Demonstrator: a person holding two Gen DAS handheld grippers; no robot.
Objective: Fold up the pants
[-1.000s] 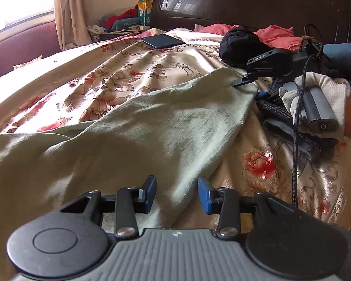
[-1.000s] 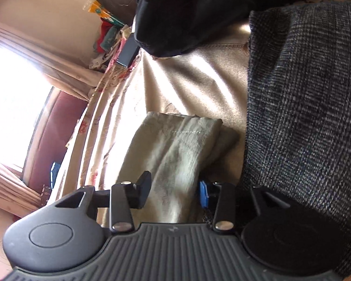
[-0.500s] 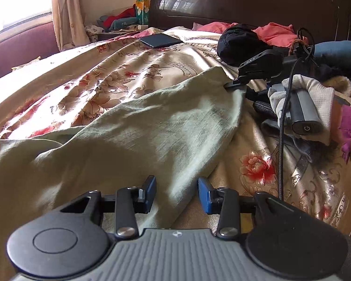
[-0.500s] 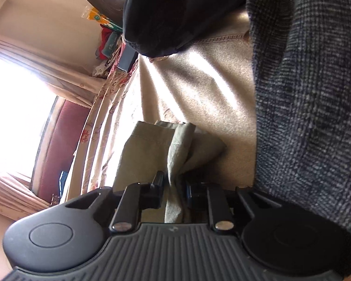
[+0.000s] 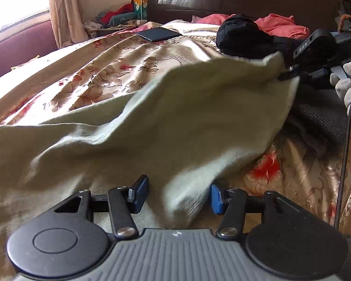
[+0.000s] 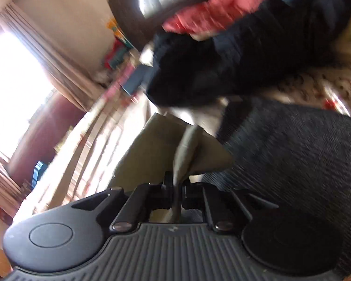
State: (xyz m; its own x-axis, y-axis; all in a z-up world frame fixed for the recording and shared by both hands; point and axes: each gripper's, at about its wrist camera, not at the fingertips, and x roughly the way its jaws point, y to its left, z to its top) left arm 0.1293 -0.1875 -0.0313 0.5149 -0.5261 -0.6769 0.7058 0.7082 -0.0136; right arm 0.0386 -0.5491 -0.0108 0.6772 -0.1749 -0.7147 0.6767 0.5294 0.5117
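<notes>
1. Now the pants (image 5: 175, 121) lie on the bed (image 5: 110, 70), one corner raised off it since a second ago.
2. Right gripper (image 6: 175, 187) has just clamped that corner, starting the fold.
3. Left gripper (image 5: 175, 193) has just widened; its jaws straddle the hem unpinched.

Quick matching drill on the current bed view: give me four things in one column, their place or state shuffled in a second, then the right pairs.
Things:
1. right claw
2. left claw
3. dark flat phone
4. black garment

States or places:
A. open, pants cloth lying between its fingers
B. bundled near the headboard, beyond the lifted pants end
C. shut on the end of the green pants
D. flat on the floral bedspread, far side

Pairs: 1-C, 2-A, 3-D, 4-B
</notes>
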